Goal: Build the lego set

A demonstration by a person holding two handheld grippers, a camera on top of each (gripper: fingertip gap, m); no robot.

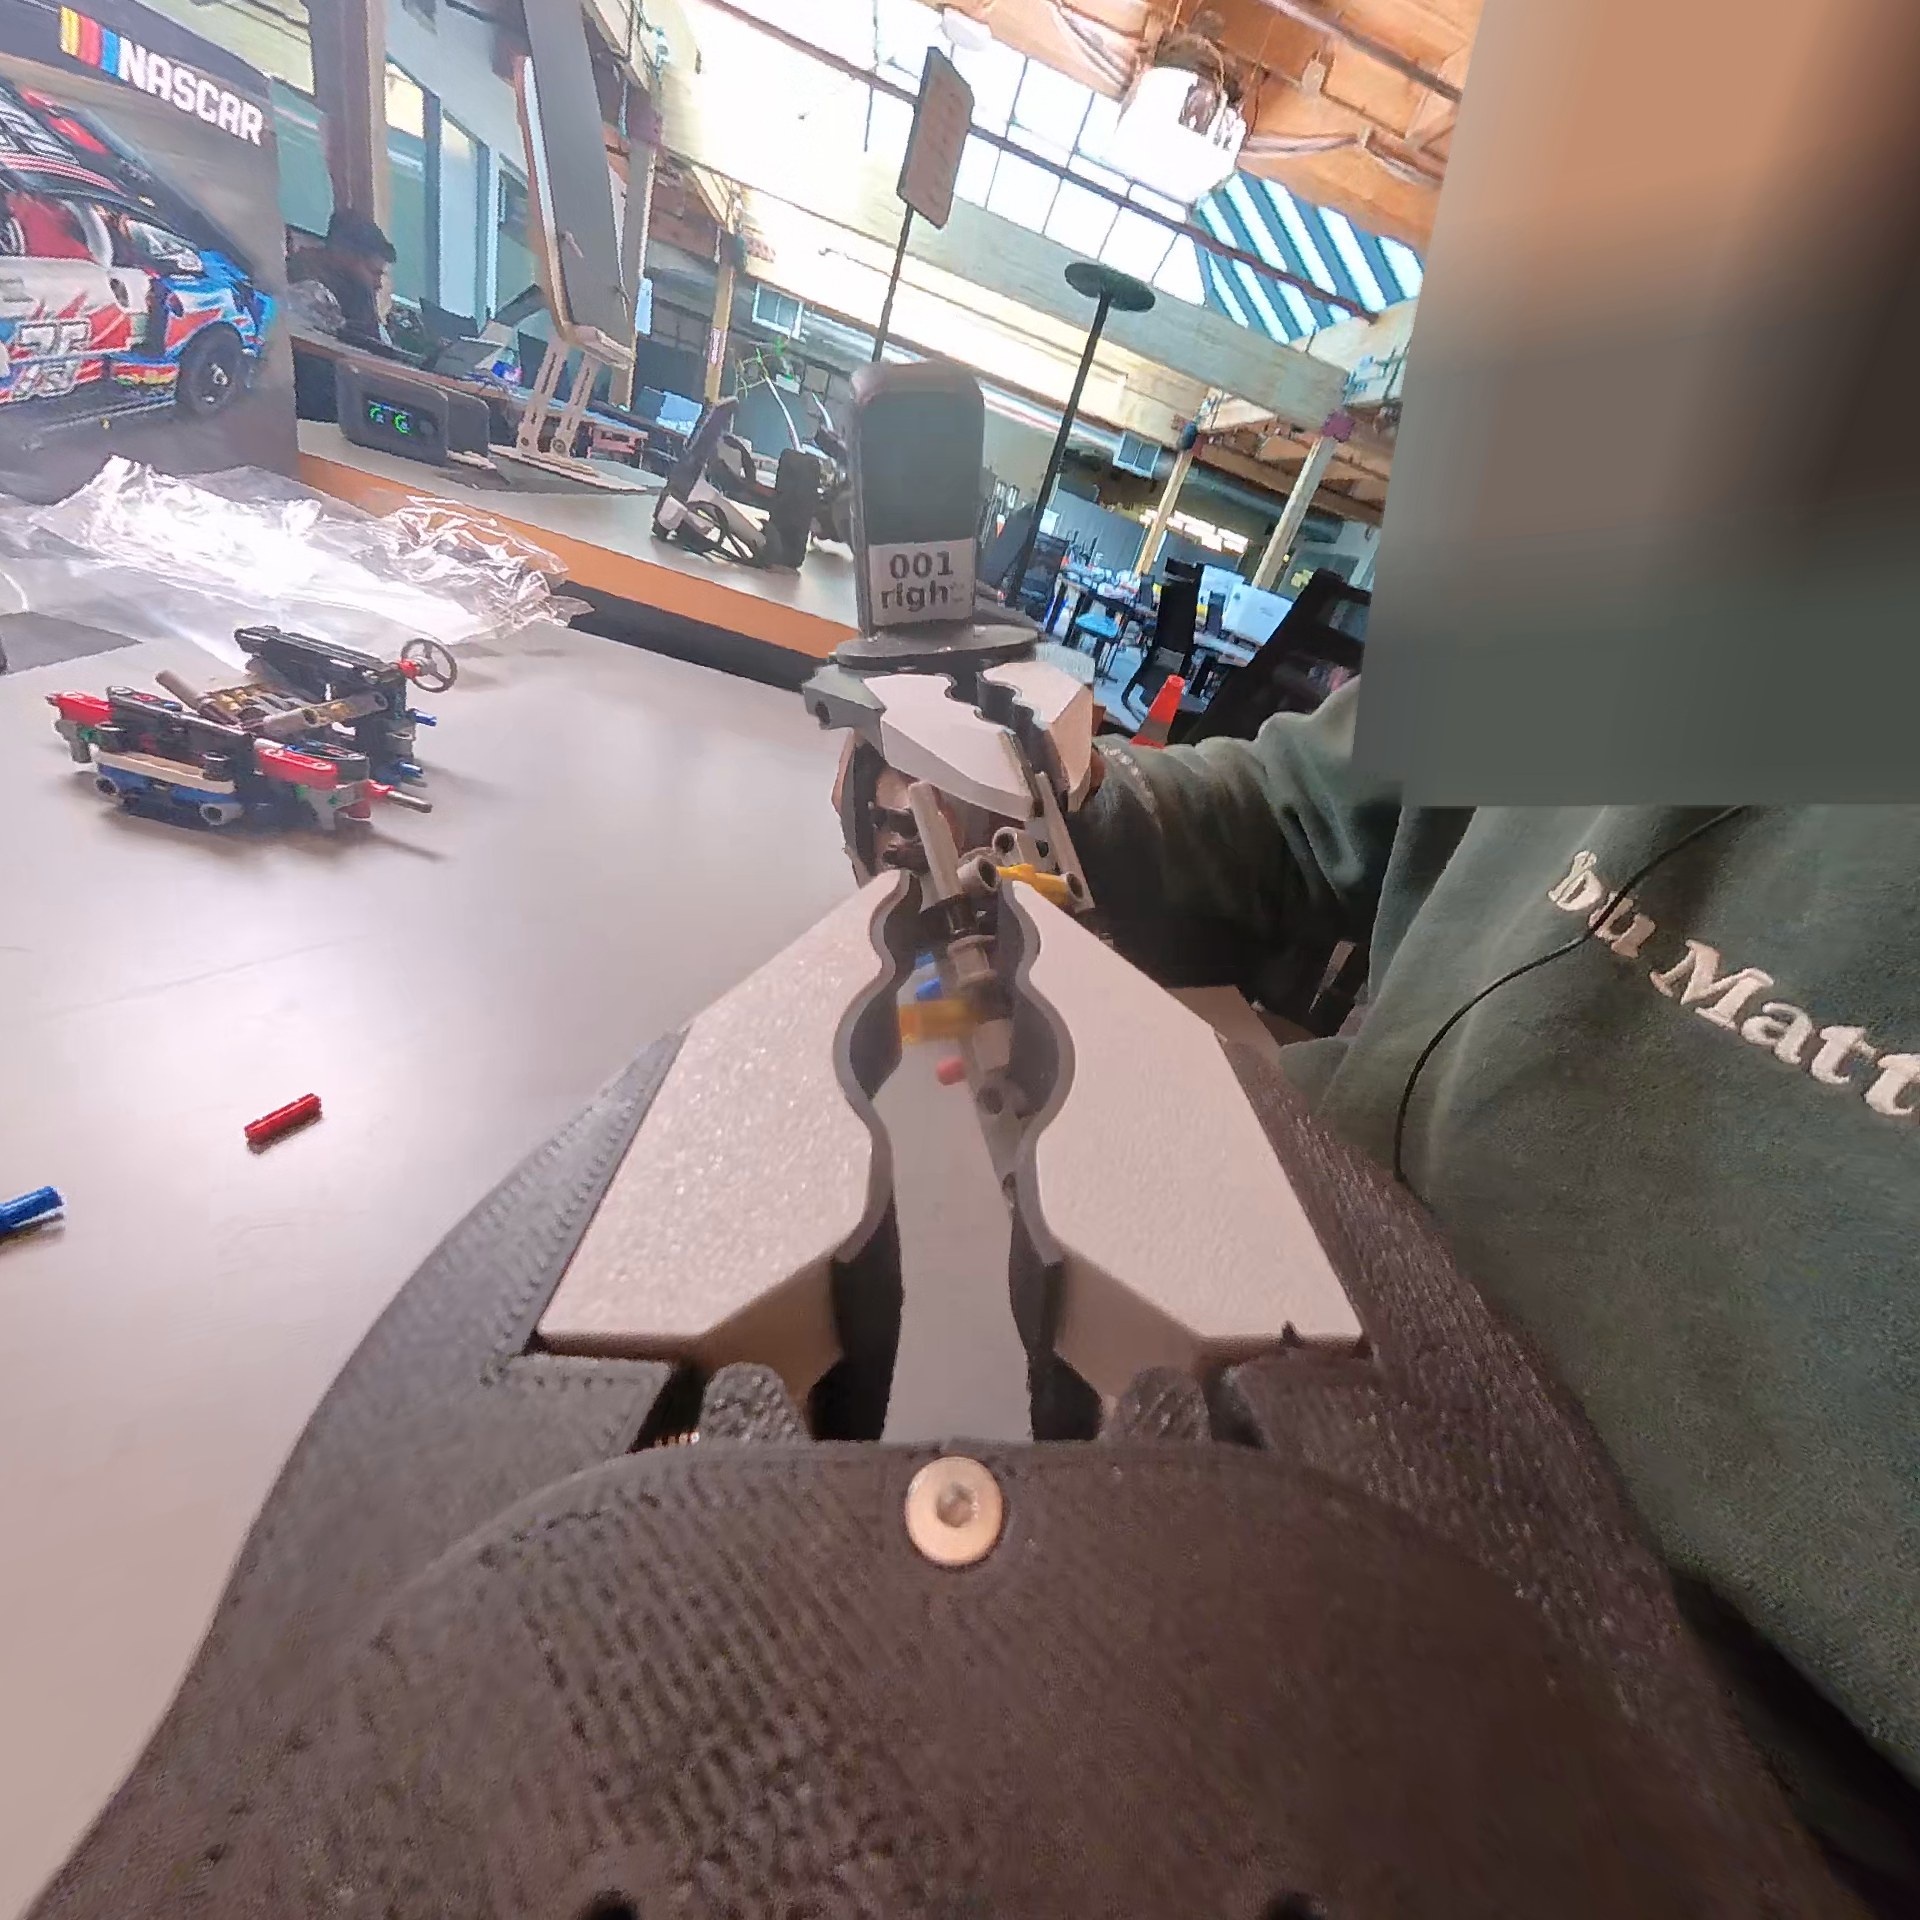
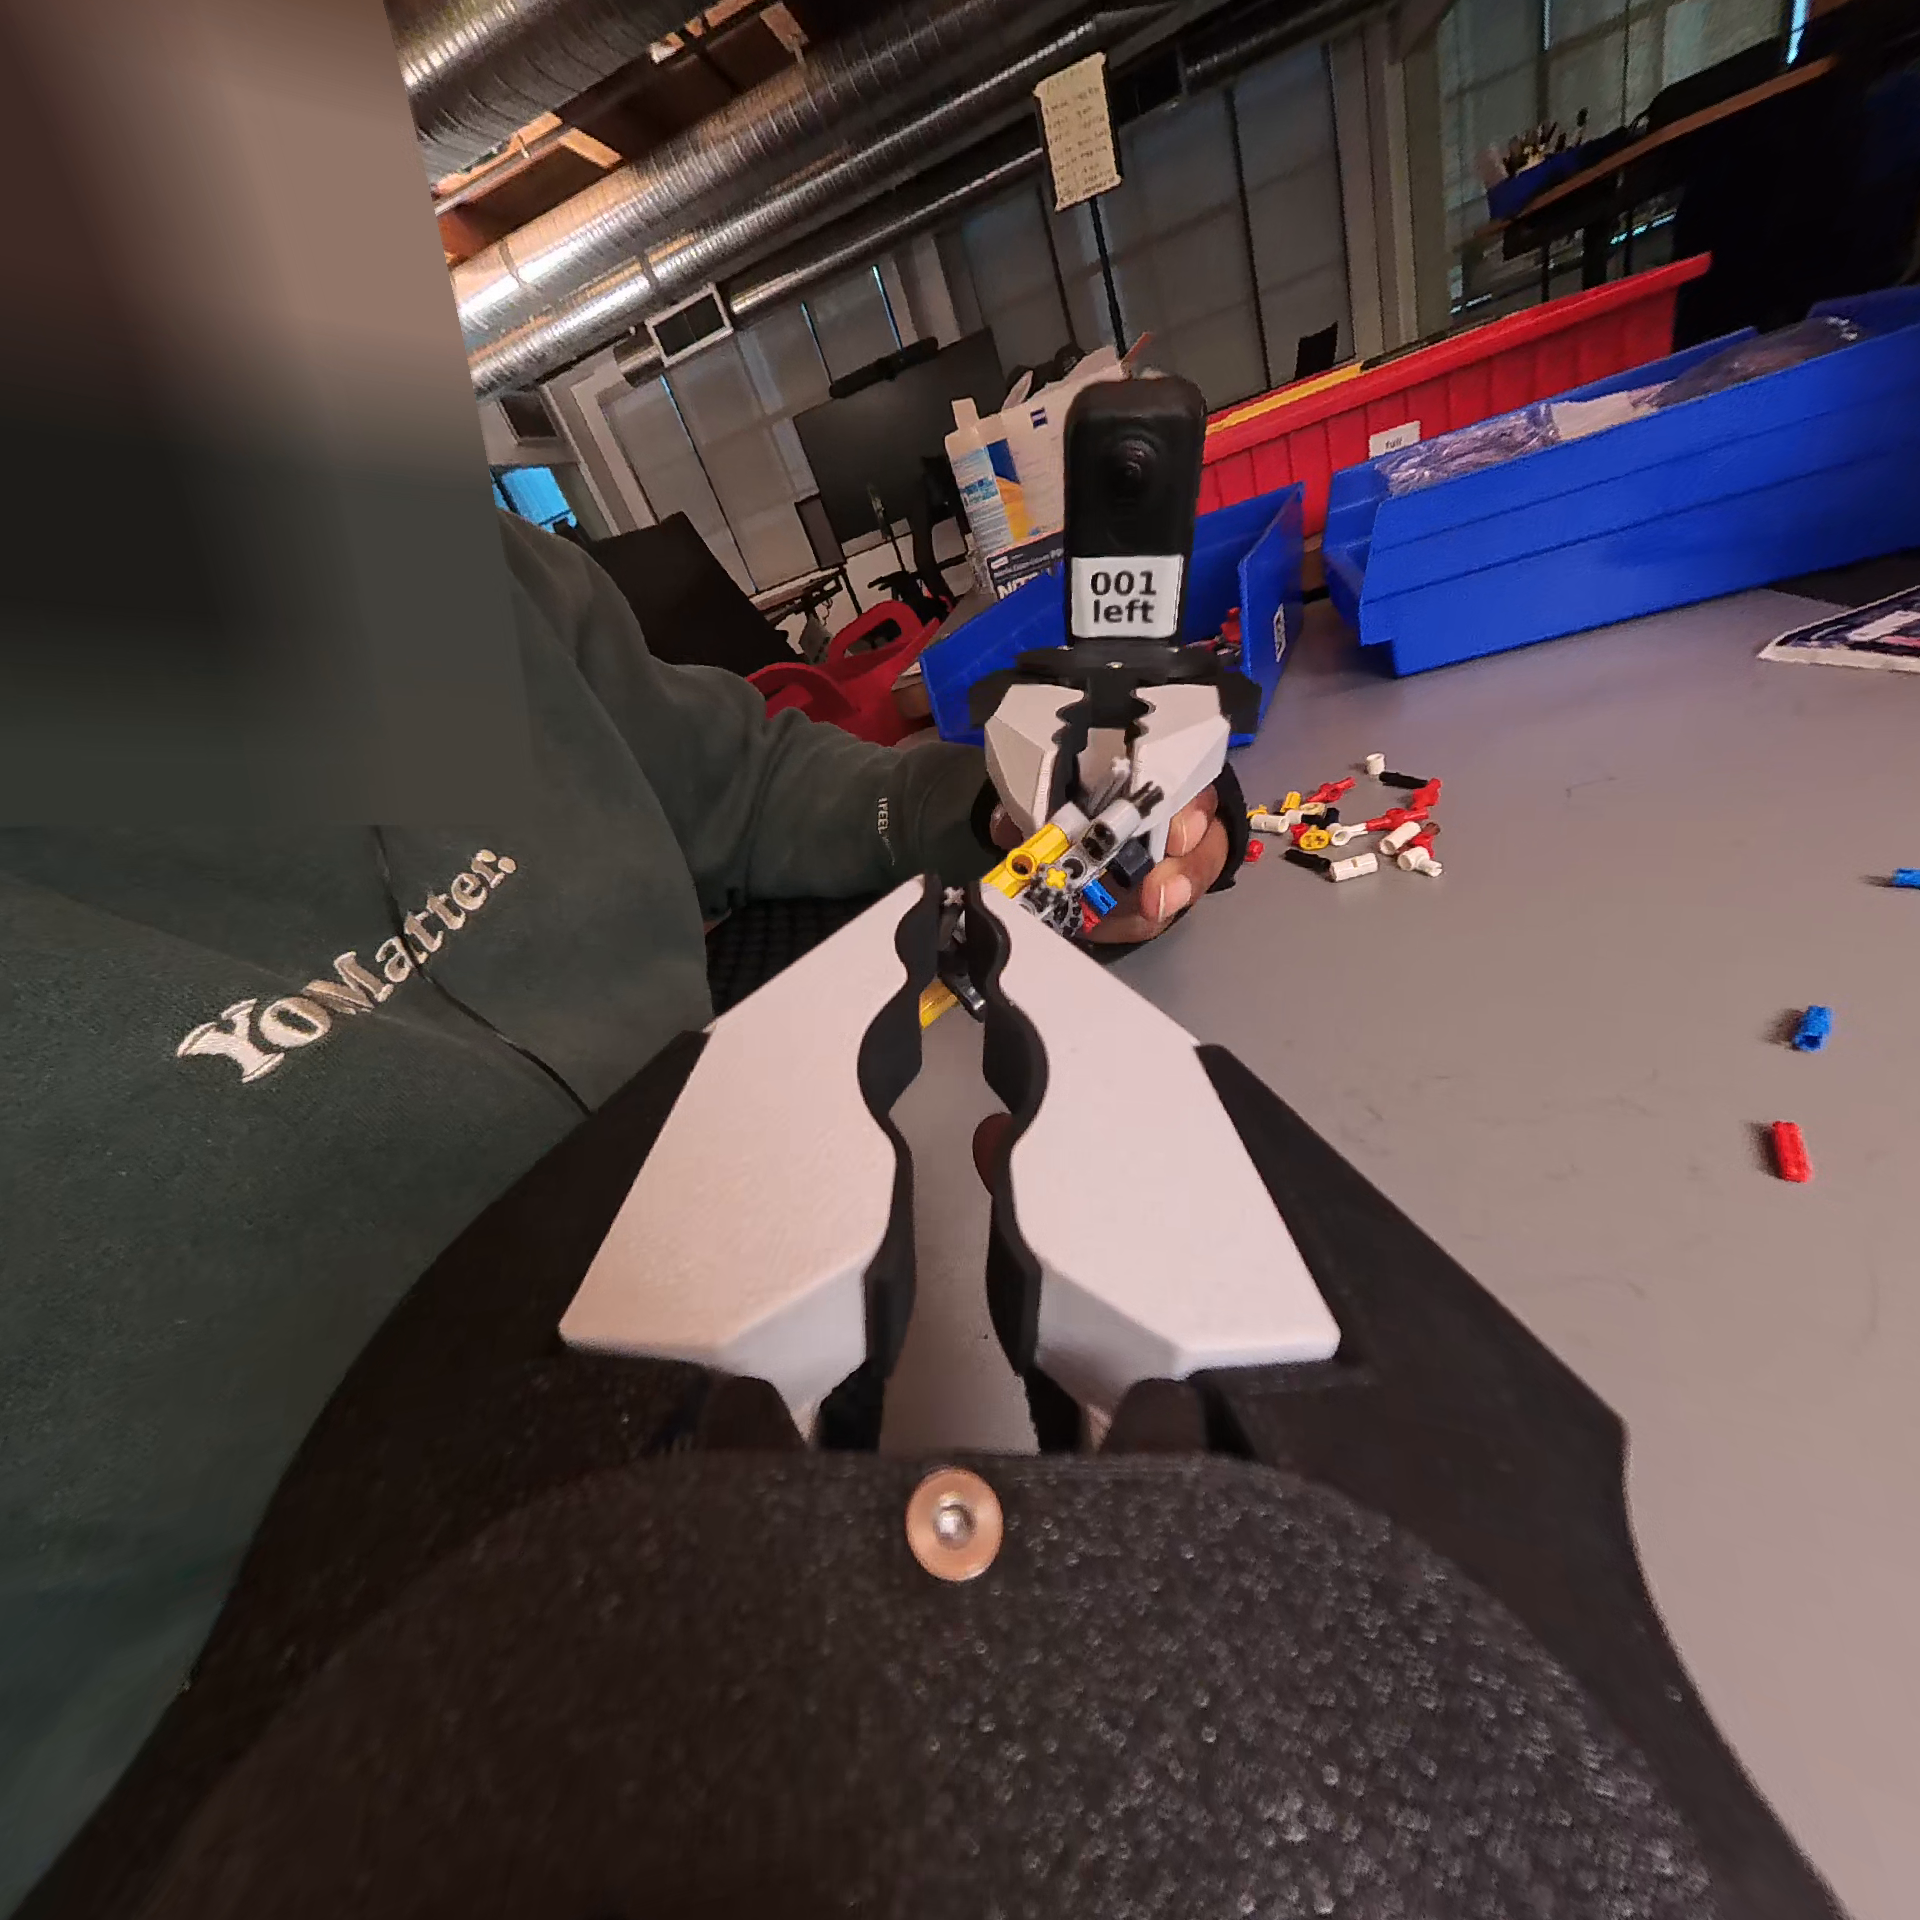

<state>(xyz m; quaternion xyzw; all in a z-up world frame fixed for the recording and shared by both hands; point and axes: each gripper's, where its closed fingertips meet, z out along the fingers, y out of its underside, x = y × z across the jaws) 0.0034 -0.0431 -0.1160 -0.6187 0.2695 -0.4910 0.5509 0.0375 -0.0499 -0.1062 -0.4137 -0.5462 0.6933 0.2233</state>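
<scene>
A small lego sub-assembly of grey beams with yellow, blue and red pieces is held in the air between both grippers, close to a person's green sweatshirt. My left gripper is shut on it. In the right wrist view it shows in the left gripper as grey and yellow parts. My right gripper is shut on a black and yellow part at the assembly's near end. The right gripper faces me in the left wrist view.
A partly built lego car chassis lies on the grey table, with a plastic bag and the set's box behind. A red pin lies loose. Loose pieces, blue bins and a red bin lie right. The gap from one gripper's tips to the other's is roughly 4 centimetres.
</scene>
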